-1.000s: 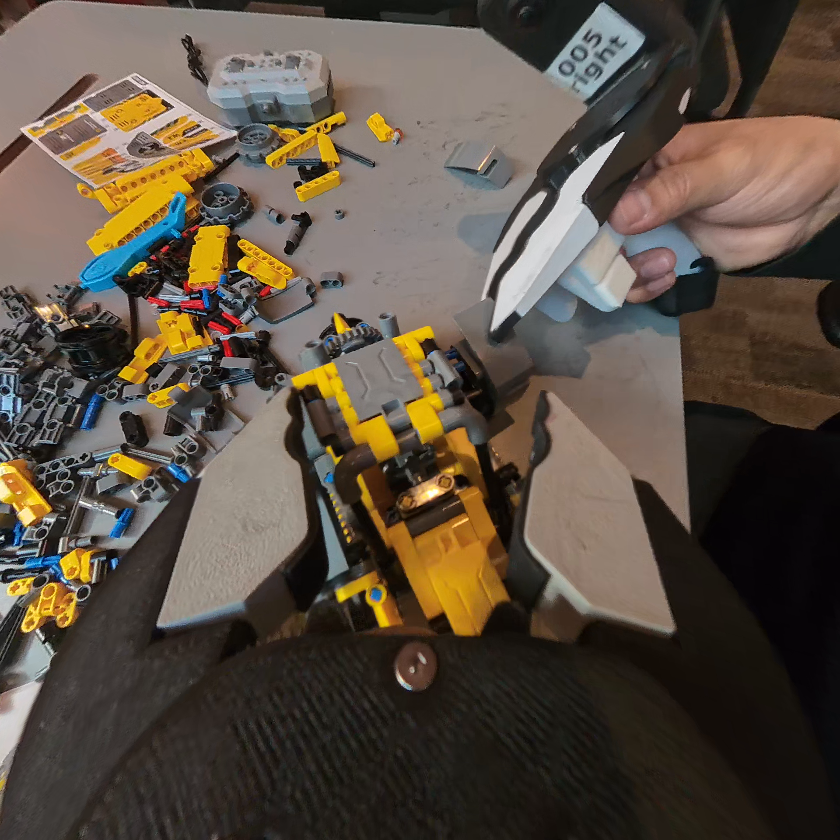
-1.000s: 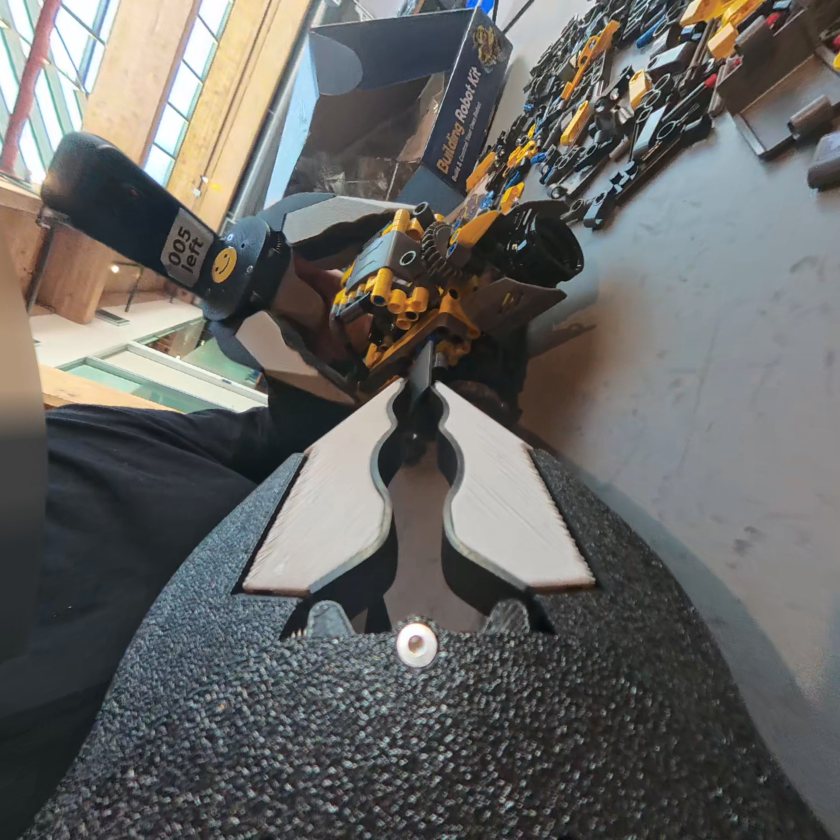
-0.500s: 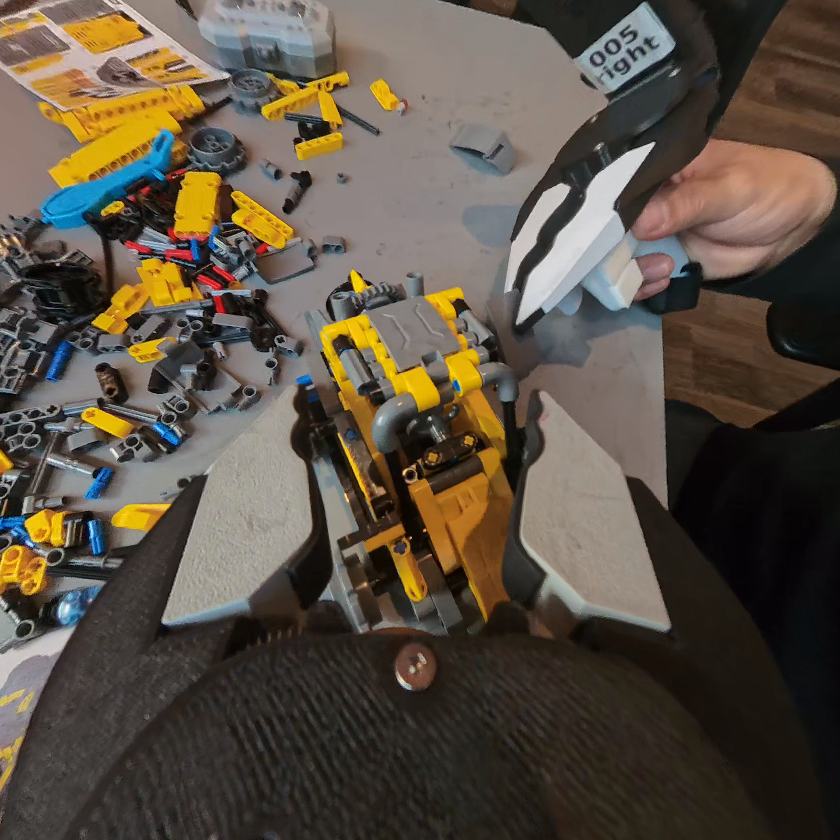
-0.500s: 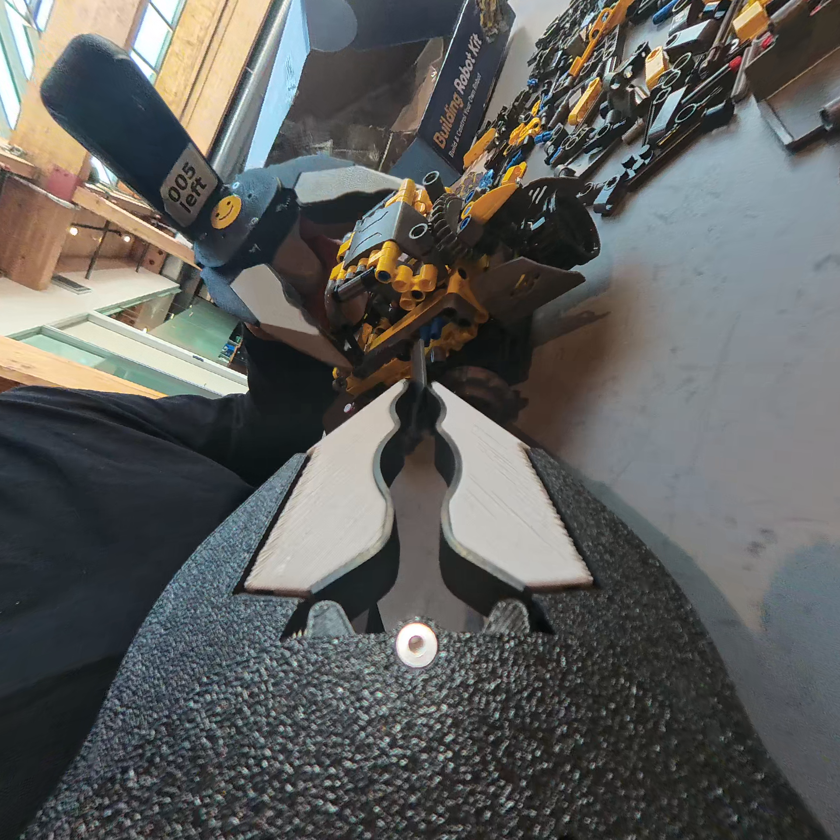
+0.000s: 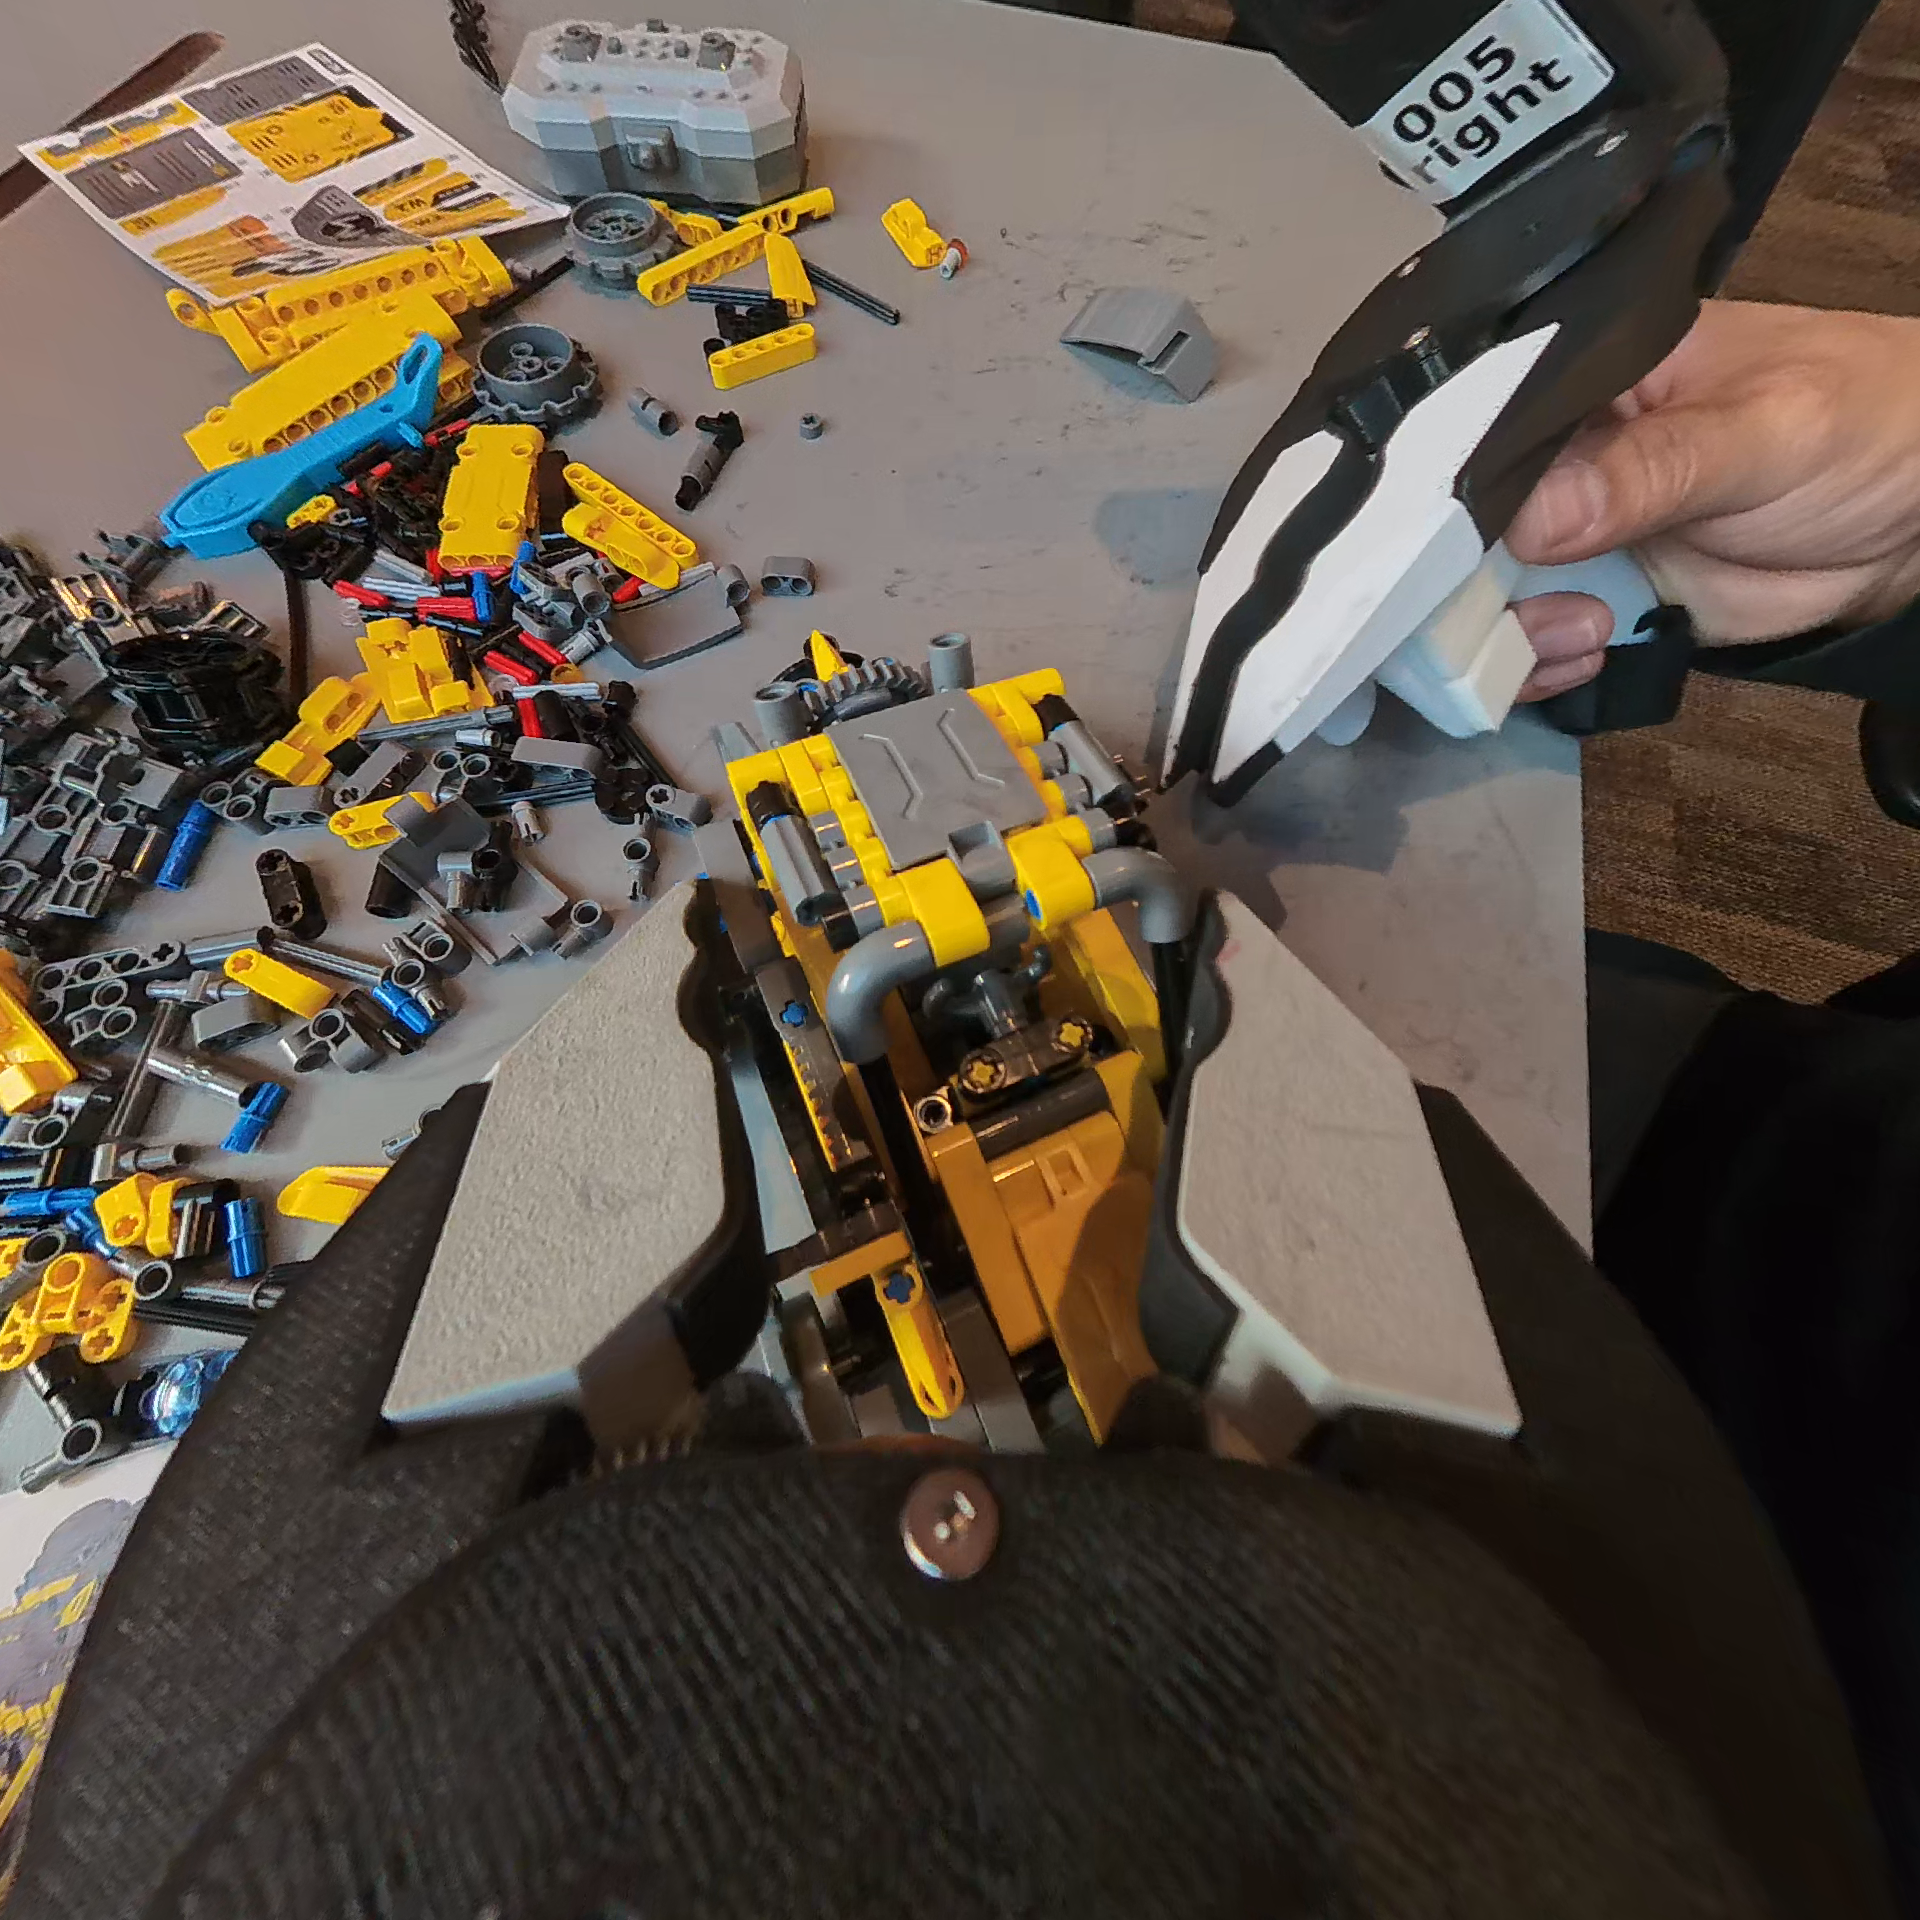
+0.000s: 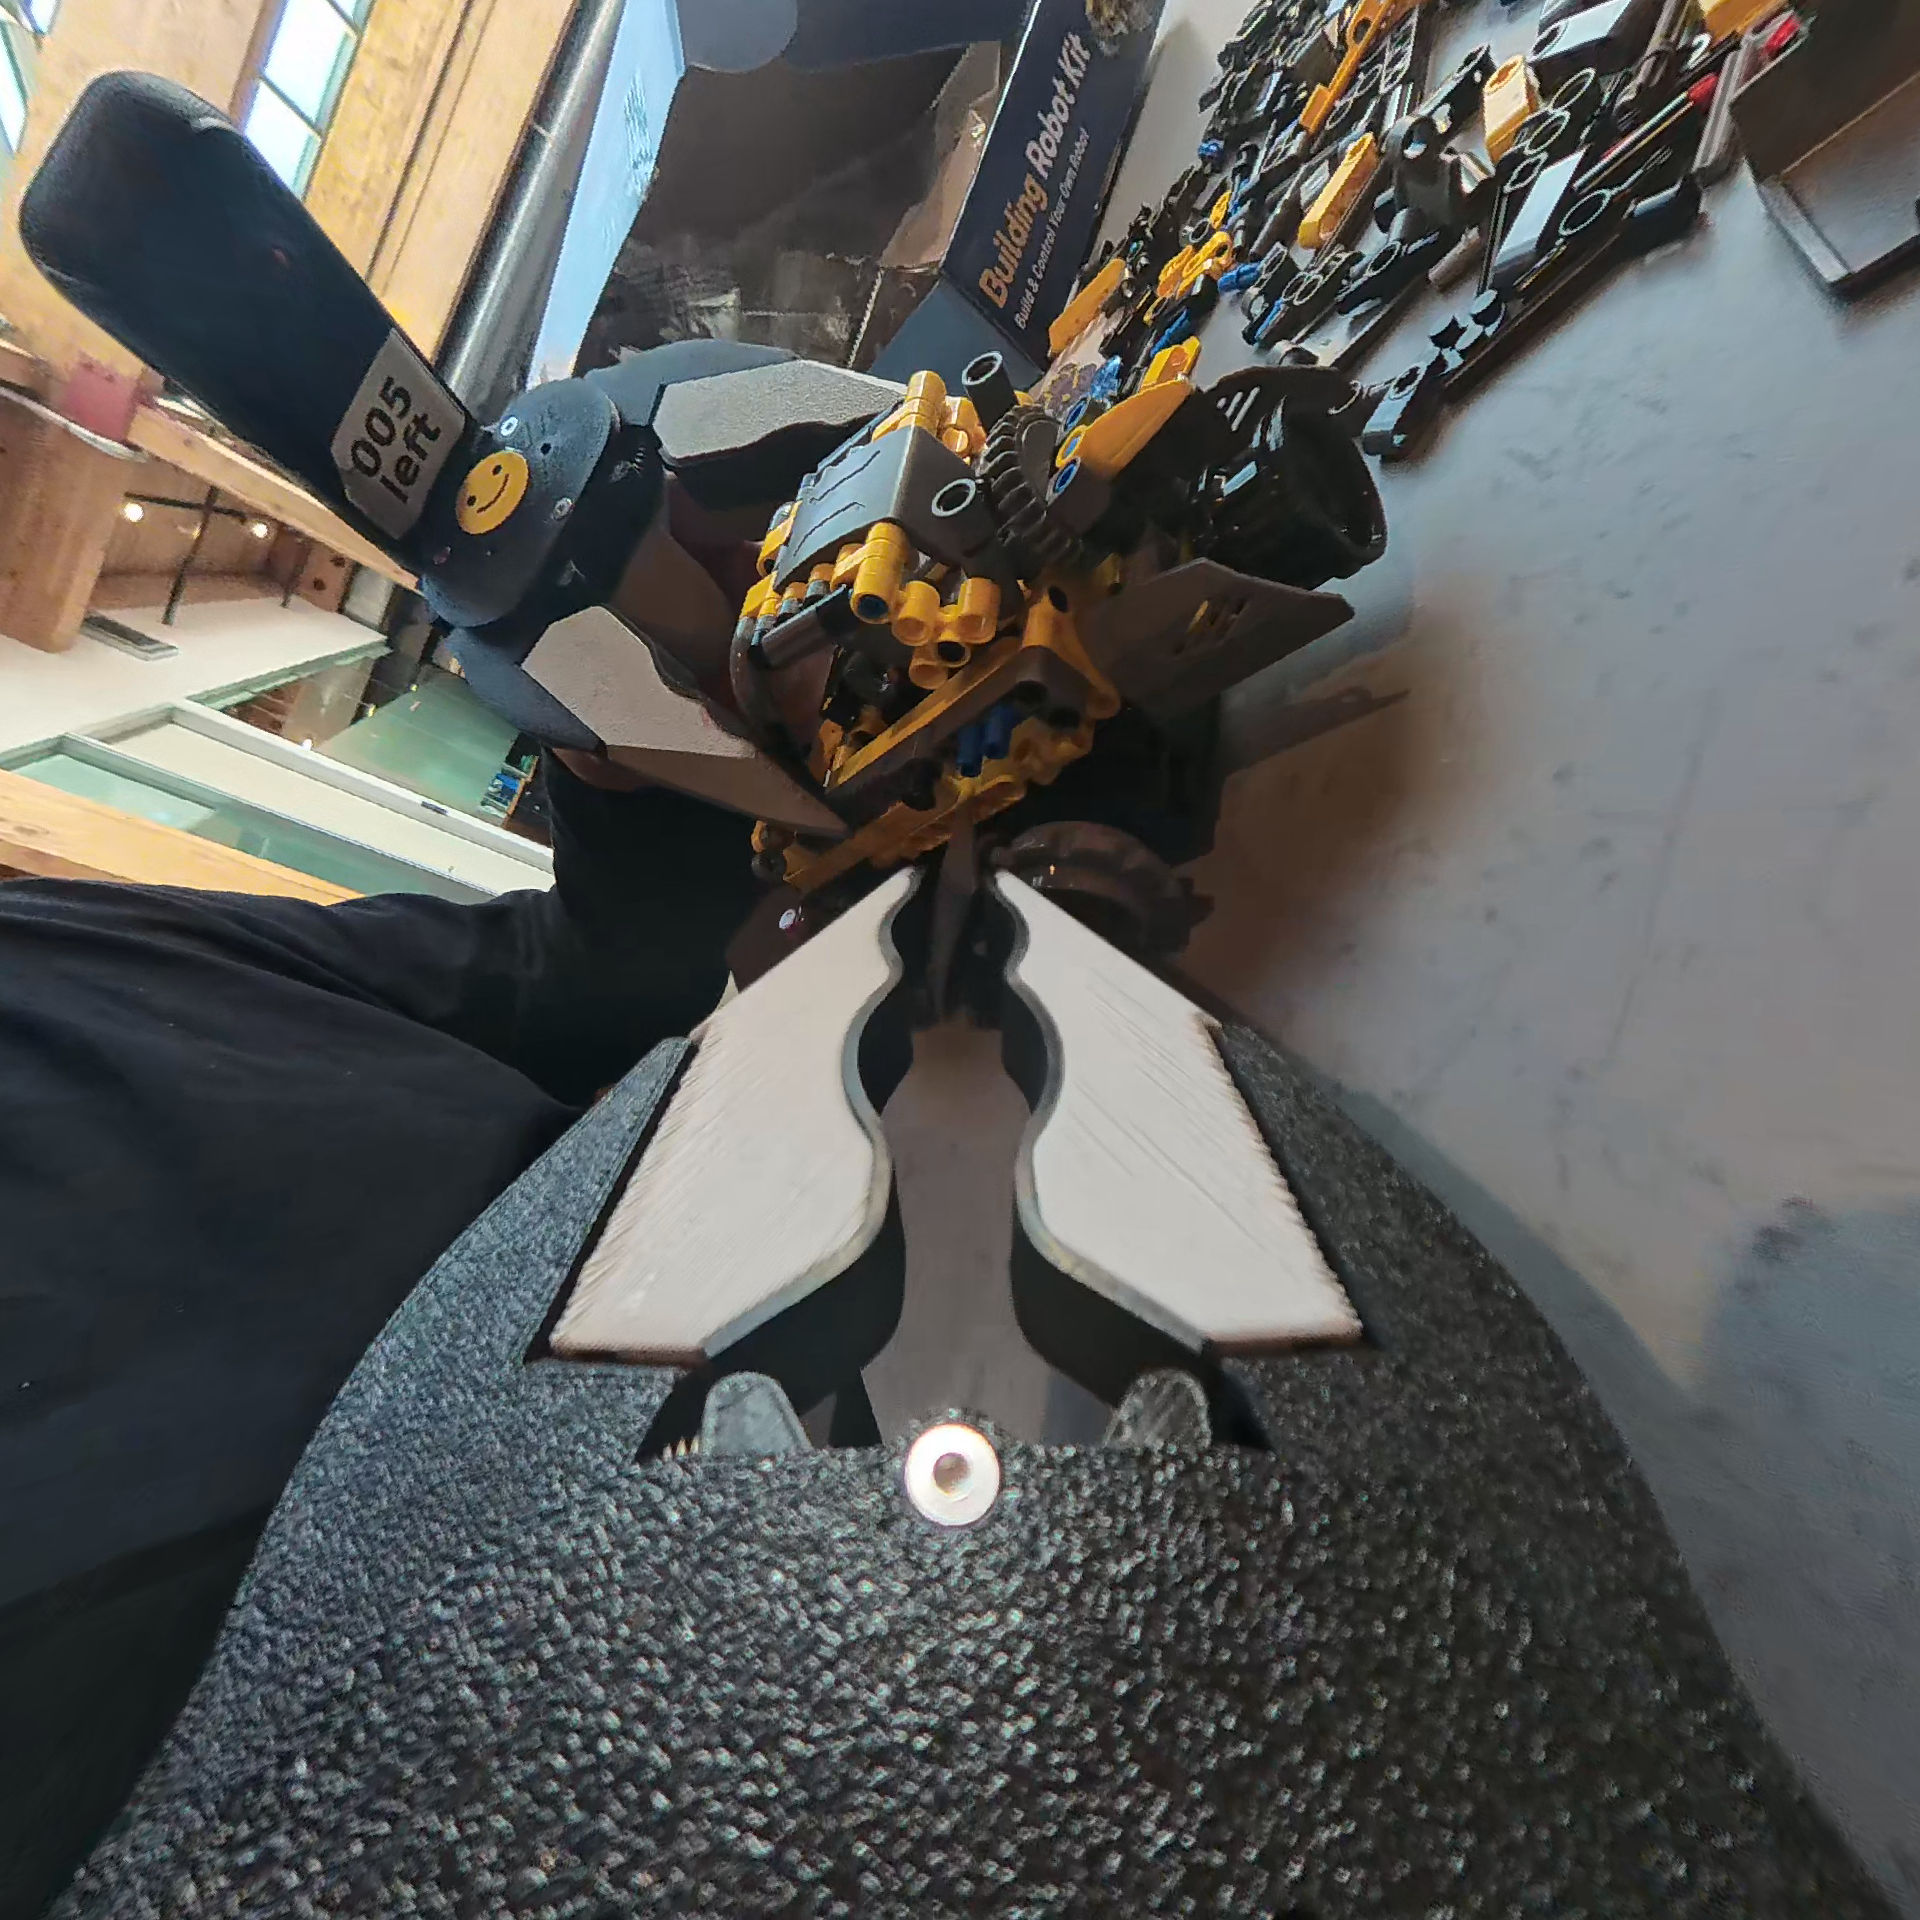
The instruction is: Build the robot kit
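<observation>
My left gripper [image 5: 951,904] is shut on a yellow and grey brick-built vehicle model [image 5: 935,790] and holds its sides just above the grey table [image 5: 1039,468]. My right gripper [image 6: 958,883] is shut on a thin dark axle pin [image 6: 954,935], whose tip meets the model's yellow side [image 6: 935,613]. In the left wrist view the right gripper [image 5: 1195,784], held by a hand [image 5: 1745,499], touches the model's right rear corner. In the right wrist view the left gripper's fingers [image 6: 665,707] clamp the model from both sides.
Several loose yellow, grey, black and blue pieces [image 5: 364,727] cover the table's left half. A grey battery box [image 5: 655,104], an instruction sheet [image 5: 281,177], a blue tool [image 5: 301,457] and a grey curved panel [image 5: 1138,327] lie farther back. The table edge [image 5: 1558,935] is at the right. A dark cardboard box [image 6: 1039,208] stands behind.
The model in my left gripper has tilted and shifted slightly to the right. My right gripper has stayed shut on the pin and moved closer against the model's side.
</observation>
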